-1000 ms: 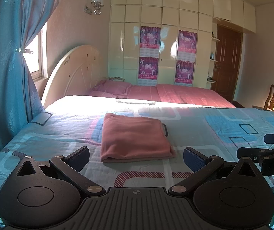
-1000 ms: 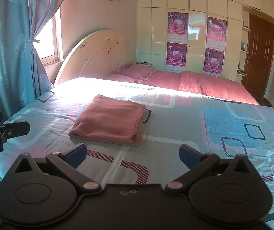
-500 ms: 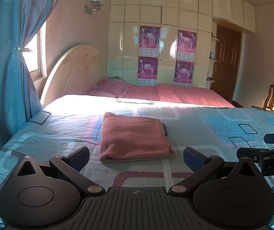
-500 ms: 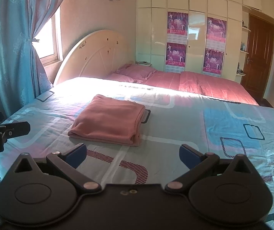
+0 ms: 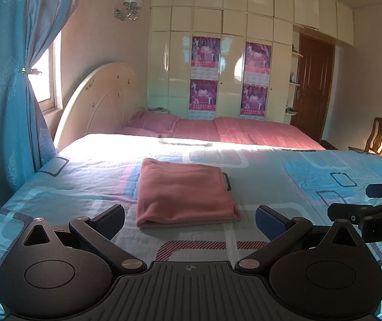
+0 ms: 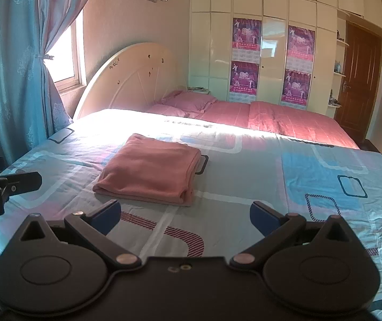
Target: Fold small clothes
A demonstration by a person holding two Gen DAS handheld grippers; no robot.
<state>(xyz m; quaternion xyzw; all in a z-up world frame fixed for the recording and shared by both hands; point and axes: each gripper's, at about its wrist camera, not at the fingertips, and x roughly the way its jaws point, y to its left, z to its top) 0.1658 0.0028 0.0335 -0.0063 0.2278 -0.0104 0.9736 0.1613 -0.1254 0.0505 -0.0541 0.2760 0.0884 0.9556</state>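
1. The pink cloth (image 5: 184, 192) lies folded flat on the bed (image 5: 271, 187), a little way in from the near edge. The folding looks done.
2. The left gripper (image 5: 189, 218) and right gripper (image 6: 185, 214) hang near it — both wide open, holding nothing.
3. Only the right view shows the stacked layers on the cloth's right side; only the left view shows a chair (image 5: 379, 136) far right.

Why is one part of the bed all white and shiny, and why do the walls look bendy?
In both wrist views, sunlight washes out a strip of the bedspread behind the folded pink cloth, hiding its pattern; the fisheye lens bows the wardrobe and curtain and darkens the picture corners.
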